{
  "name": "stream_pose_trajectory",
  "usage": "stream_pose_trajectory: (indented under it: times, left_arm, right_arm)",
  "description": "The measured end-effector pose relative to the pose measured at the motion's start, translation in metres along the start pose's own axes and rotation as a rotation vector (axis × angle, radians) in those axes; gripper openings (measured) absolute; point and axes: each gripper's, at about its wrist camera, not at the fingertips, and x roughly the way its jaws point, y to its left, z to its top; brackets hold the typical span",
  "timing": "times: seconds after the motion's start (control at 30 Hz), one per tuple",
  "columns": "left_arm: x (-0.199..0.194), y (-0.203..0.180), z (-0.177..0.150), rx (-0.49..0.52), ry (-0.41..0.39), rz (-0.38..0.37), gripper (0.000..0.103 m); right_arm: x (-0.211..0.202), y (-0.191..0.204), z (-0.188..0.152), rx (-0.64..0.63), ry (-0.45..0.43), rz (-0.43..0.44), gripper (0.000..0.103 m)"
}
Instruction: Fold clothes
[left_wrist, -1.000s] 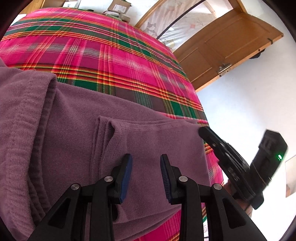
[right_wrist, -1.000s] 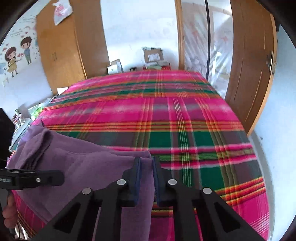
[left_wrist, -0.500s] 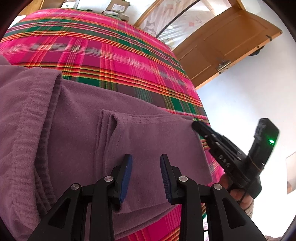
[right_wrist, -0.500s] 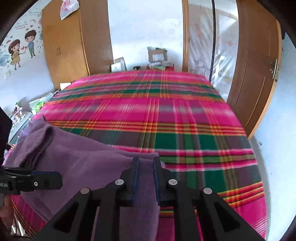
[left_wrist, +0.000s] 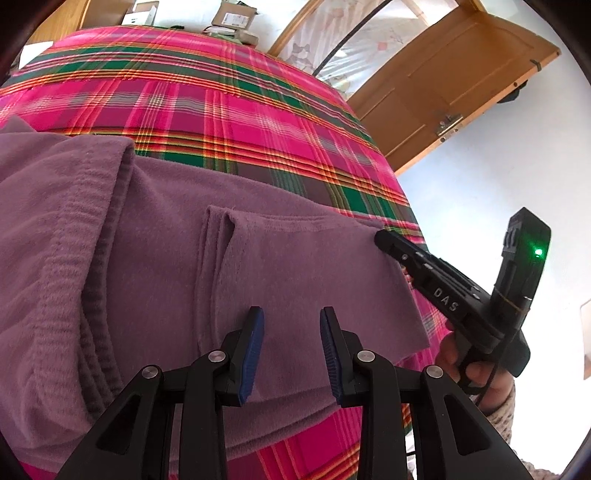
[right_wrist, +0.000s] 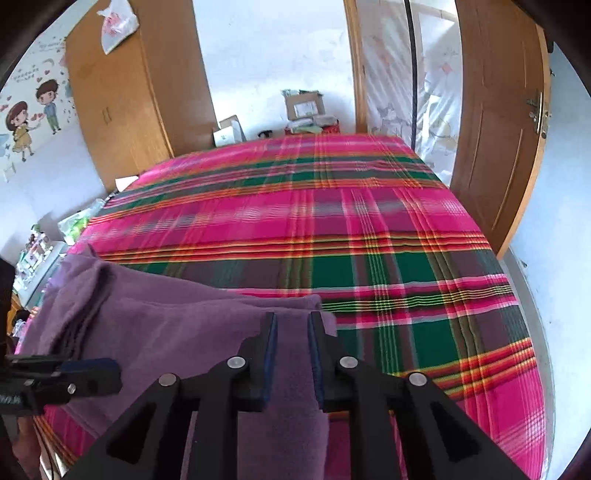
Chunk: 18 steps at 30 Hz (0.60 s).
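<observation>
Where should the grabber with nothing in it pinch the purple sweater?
Probably the near hem of the purple sweater, just ahead of the open left gripper. That edge lies flat and free on the plaid bedspread, so come straight in from the bed's near side.

garment (left_wrist: 155, 236): plain muted purple, no print; ribbed texture along hem
bed cover (right_wrist: 332, 229): bright pink plaid w/ green bands; thin red, orange, yellow stripes; grey-brown squares where bands cross
left tool (left_wrist: 291, 347): black frame; blue pads (left_wrist: 255, 343); silver screws
right tool (right_wrist: 291, 354): black frame, blue pads; white lettering on side, green light on rear block
door (right_wrist: 495, 122): orange-brown wood; silver handle
wardrobe (right_wrist: 125, 96): same orange-brown wood
wall (right_wrist: 273, 55): white; cartoon stickers at left
boxes (right_wrist: 306, 107): brown cardboard, white labels
</observation>
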Motion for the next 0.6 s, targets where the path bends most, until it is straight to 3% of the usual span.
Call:
stream_pose_trajectory:
  times: [0.2,0.43,0.6]
  left_arm:
    - [-0.02,0.004,-0.005,0.009,-0.049,0.024,0.033]
    - [-0.041,0.012,-0.01,0.003,-0.096,0.038,0.033]
    - [-0.058,0.017,-0.014,-0.004,-0.133,0.05,0.033]
  right_arm:
    - [-0.016,0.022,-0.022,-0.061,-0.04,0.034,0.024]
    - [-0.003,0.038,-0.043,-0.122,-0.008,-0.048,0.025]
    - [-0.015,0.052,-0.035,-0.107,-0.056,0.011,0.026]
